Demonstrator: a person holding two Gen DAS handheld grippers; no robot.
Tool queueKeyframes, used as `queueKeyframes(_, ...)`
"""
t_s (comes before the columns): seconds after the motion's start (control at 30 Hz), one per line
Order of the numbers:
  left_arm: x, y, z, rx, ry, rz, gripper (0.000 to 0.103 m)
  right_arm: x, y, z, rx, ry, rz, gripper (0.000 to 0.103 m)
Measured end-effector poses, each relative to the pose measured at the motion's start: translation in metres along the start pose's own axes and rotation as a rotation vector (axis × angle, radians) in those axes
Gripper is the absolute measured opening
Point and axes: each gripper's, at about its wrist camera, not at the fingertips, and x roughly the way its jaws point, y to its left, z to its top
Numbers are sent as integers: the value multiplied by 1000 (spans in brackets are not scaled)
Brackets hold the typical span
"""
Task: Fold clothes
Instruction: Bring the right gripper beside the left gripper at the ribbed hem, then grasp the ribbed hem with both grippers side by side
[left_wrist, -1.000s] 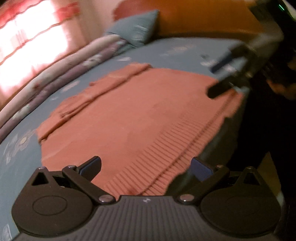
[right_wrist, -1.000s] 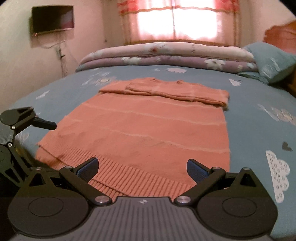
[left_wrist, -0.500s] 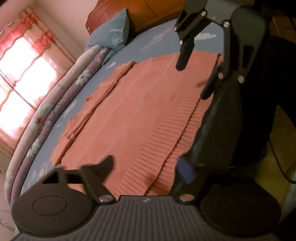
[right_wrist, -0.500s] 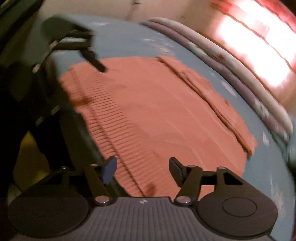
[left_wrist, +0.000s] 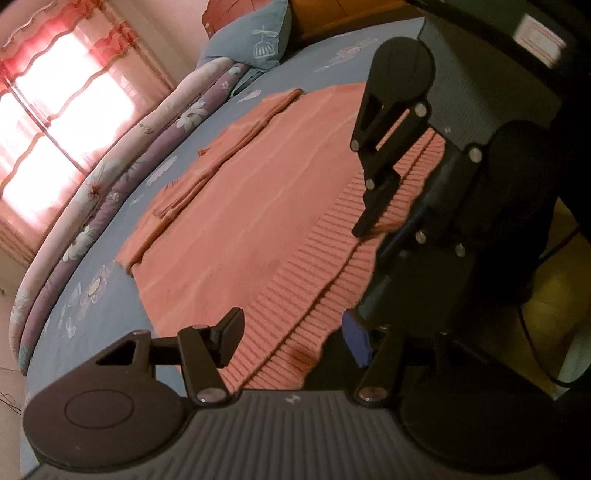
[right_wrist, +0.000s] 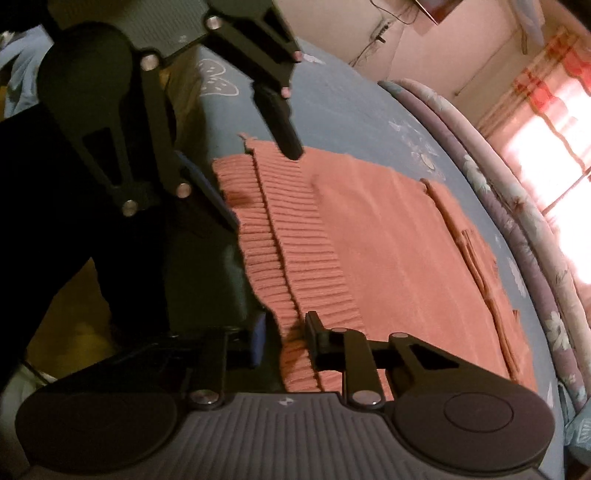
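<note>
Bedroom: we're at the near edge of a bed with a blue sheet printed with white flowers and clouds (left_wrist: 321, 77). Along its far side lies a rolled floral quilt in pink and purple (left_wrist: 122, 173), with a blue pillow (left_wrist: 255, 37) beside it, under a bright window with red-and-white curtains (left_wrist: 62, 92). A dark wall-mounted screen (right_wrist: 436, 9) is cut off at the top of the right wrist view.

Task item: a salmon-pink knit sweater with a ribbed hem (left_wrist: 258, 206) lies flat on the sheet, sleeves folded across the far end, hem at the near bed edge and partly hanging over it.

Hard to read:
- Below the bed edge everything is dark; we only make out a yellowish floor (left_wrist: 546, 295) and a cable.
- The hands on both grippers are out of frame.
- The lower finger of each gripper sits in shadow under the hem, so contact there is unclear.

Poses: both grippers are rolled on their sides and pitched down at the hem, one finger over the fabric, one below the edge.
- Our left gripper (left_wrist: 291, 338) is about half apart, with the hem corner between the fingers; the upper pad is not pressing on the knit.
- Our right gripper (right_wrist: 282, 343) is closing with the ribbed hem between the fingers. The gap is narrow and the upper finger (right_wrist: 314, 328) is at the rib, but we can't confirm a full clamp.
</note>
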Motion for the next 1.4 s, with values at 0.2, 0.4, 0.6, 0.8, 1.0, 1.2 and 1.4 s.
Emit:
queueKeyframes(0.2, 3, -2, 2, -4, -28, -22, 60, -8, -9, 5, 76, 16, 20, 4)
queueKeyframes(0.4, 3, -1, 6, -14, -45, -35, 60, -9, -5, 1, 128, 50, 136, 1)
queueKeyframes(0.6, 7, 0, 9, -23, -41, -46, 60, -44, -12, -16, 160, 31, 94, 14)
queueKeyframes(0.8, 16, -9, 21, 14, -61, -77, 60, -49, -23, -56, 102, 147, -40, 22)
queueKeyframes(1.0, 22, -18, 34, 52, -82, -98, 61, -43, -23, -63, 88, 162, -39, 8)
queueKeyframes(1.2, 22, -21, 37, 59, -79, -119, 64, -46, -31, -62, 155, 164, 127, 1)
queueKeyframes(1.4, 27, -23, 46, 71, -90, -147, 64, -61, -36, -70, 118, 213, 39, 15)
